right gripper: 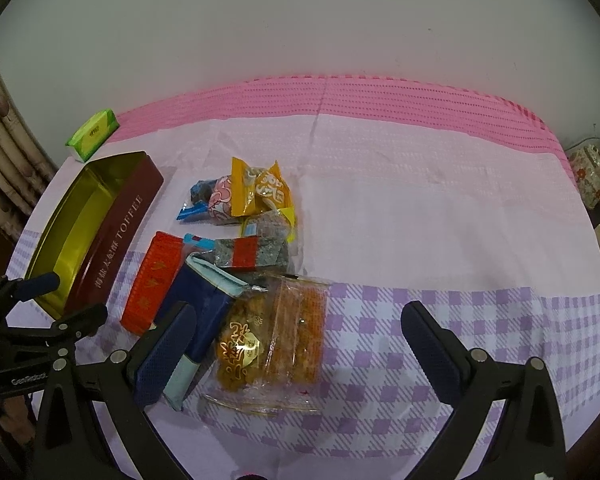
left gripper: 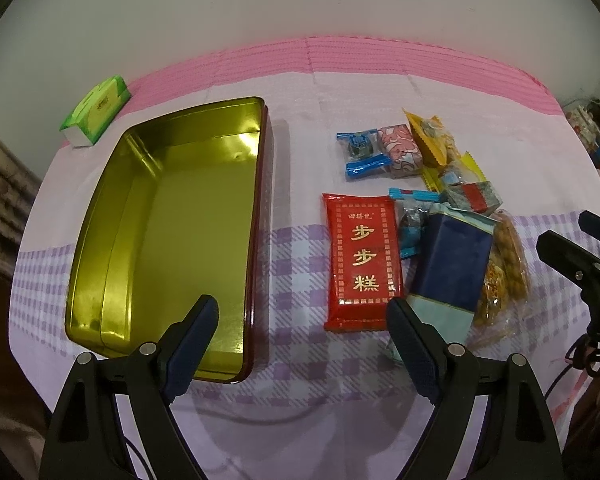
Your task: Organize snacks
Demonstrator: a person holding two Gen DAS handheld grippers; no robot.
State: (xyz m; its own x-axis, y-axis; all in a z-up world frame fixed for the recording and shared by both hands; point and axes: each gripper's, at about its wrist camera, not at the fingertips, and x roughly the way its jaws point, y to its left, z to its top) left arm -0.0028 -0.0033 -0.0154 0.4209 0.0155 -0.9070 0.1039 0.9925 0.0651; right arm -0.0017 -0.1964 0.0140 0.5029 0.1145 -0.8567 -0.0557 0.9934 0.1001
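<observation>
Right, left wrist view: left claw (left gripper: 302, 320) wide, empty, above the table (left gripper: 300, 376) btwn the open toffee tin (left gripper: 172, 232) and the red cake packet (left gripper: 363, 258); snacks all outside the tin. Right wrist view: right claw (right gripper: 300, 328) wide, empty, over the clear fried-snack tub (right gripper: 276, 340). Best start w/ that: straddle sides, squeeze gently, plastic prob flexes.

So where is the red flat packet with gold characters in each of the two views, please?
Left wrist view: the red packet lies right of centre, between the gold tin and the blue box.
Right wrist view: the same packet sits left of centre, seen edge-on, between tin and blue box.
Shared landmark: the green tissue pack at the far left of the table.
</observation>
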